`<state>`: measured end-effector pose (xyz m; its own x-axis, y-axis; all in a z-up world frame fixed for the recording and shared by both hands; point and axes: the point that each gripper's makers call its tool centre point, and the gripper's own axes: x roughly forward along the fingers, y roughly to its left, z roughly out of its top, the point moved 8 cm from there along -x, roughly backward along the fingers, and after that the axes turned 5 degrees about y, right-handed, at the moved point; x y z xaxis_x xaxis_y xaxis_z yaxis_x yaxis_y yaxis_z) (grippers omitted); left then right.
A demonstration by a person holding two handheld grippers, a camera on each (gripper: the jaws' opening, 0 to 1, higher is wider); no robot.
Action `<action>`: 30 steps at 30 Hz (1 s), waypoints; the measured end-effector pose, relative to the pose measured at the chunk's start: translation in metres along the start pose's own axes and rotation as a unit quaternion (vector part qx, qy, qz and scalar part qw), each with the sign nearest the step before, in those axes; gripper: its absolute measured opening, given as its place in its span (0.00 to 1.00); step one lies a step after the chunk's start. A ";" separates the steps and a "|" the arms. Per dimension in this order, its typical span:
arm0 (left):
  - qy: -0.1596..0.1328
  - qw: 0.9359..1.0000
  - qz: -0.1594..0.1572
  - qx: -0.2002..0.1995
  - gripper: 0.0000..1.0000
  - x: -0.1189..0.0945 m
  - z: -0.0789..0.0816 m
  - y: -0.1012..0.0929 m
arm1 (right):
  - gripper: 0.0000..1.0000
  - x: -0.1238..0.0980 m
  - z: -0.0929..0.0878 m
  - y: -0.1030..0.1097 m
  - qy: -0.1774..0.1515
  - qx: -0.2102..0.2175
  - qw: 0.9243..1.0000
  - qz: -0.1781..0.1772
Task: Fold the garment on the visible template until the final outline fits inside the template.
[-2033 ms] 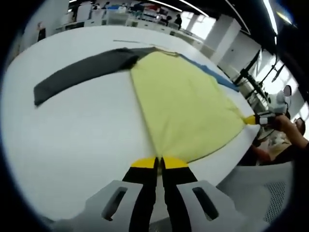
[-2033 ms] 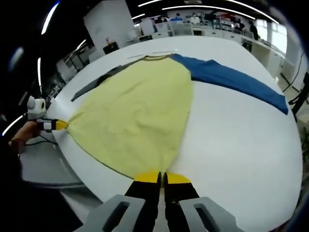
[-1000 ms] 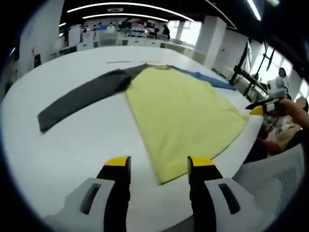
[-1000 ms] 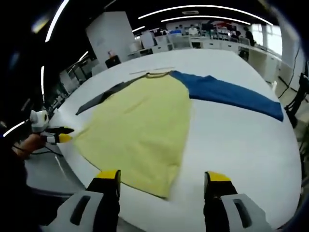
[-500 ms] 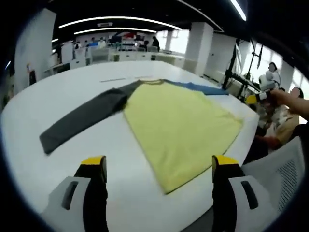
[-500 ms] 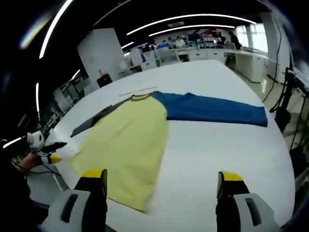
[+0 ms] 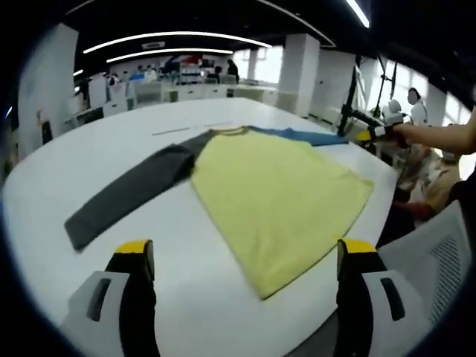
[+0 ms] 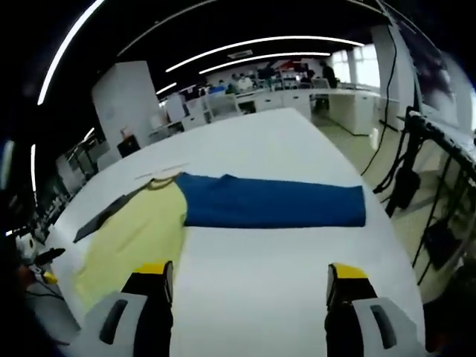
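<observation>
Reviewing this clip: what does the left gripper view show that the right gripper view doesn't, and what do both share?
Left gripper view: the grey sleeve at full length, the shirt's near hem corner, and the right tool held out by a person's arm.

Right gripper view: the blue sleeve at full length, laid flat.

Both: the yellow shirt body spread on the white table, and each view's own tool open, holding nothing.

Open office: white desks (image 8: 294, 93), curved ceiling light strips (image 7: 160, 37), bright windows (image 8: 361, 63).
</observation>
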<state>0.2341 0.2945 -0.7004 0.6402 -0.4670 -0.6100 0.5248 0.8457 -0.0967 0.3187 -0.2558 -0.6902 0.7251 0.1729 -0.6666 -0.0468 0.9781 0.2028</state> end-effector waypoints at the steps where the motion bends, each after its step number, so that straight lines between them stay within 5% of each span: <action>1: 0.000 1.000 -0.001 0.000 0.99 0.000 0.000 0.000 | 0.76 0.002 0.001 -0.004 -0.002 0.009 1.000 -0.010; 14: -0.025 0.999 0.012 0.017 0.99 0.000 0.010 0.006 | 0.36 0.015 0.013 -0.046 -0.005 0.066 0.991 -0.113; 30: -0.031 0.999 0.007 0.017 0.98 -0.002 0.011 0.009 | 0.18 0.042 0.026 -0.082 0.013 0.066 0.983 -0.168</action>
<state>0.2435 0.2999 -0.6919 0.6810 -0.4713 -0.5605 0.5335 0.8436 -0.0612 0.3705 -0.3320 -0.7163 0.6669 -0.1533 -0.7292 0.2834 0.9572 0.0580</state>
